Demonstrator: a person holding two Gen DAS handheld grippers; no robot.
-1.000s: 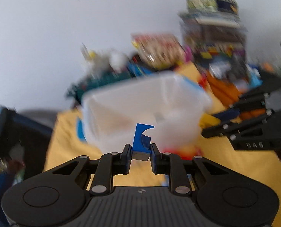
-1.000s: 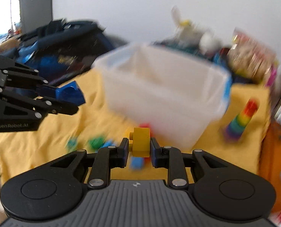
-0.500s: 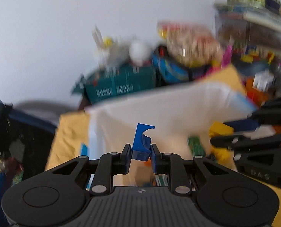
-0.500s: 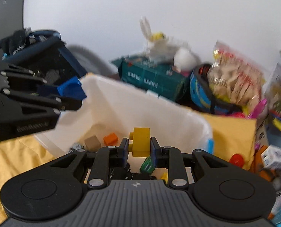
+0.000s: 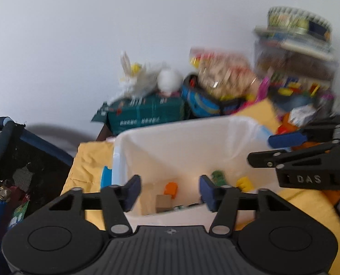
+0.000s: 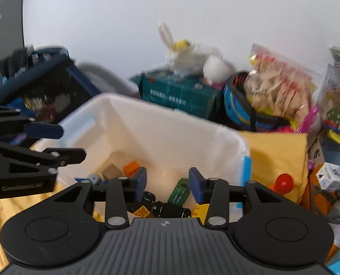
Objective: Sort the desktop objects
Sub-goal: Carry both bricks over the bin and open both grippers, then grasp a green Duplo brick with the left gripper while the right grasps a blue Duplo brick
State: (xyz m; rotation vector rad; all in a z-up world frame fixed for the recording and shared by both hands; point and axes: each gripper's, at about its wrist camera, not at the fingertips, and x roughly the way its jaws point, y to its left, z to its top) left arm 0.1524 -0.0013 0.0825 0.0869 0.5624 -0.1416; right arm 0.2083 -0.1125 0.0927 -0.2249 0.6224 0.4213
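The white plastic bin point(image 5: 188, 137) sits on the yellow cloth point(image 5: 87, 160) right under both of your grippers, and it holds the sorted pieces: an orange block point(image 5: 171, 189), a tan wooden cube point(image 5: 163, 202), a green toy car point(image 5: 218, 177) and a yellow brick point(image 5: 245, 182). From your right wrist view the same bin point(image 6: 170, 135) also shows a dark toy car point(image 6: 171, 209) and a small yellow brick point(image 6: 142, 211) near its front wall, with the green car point(image 6: 179, 190) lying between them and the far side.

Your left gripper point(image 5: 170, 190) hangs over the near edge of the bin. Its jaws have just been opening and now stand wide apart with nothing between them. Your right gripper point(image 6: 167, 184) is likewise over the bin, its jaws just opened and apart, also empty. Each gripper shows in the other's view: the right one point(image 5: 284, 147) over the bin's right rim, the left one point(image 6: 62, 142) over its left rim.

Beyond the bin, against the white wall, you have a dark green carton point(image 6: 181, 96) with a white plush rabbit point(image 6: 181, 50) on top, then a bag of pale snacks point(image 6: 280, 91) resting in a blue basket point(image 6: 236, 107). A red ball point(image 6: 284, 182) lies on the cloth to the right of the bin. A dark mesh basket point(image 5: 16, 160) stands to the left.
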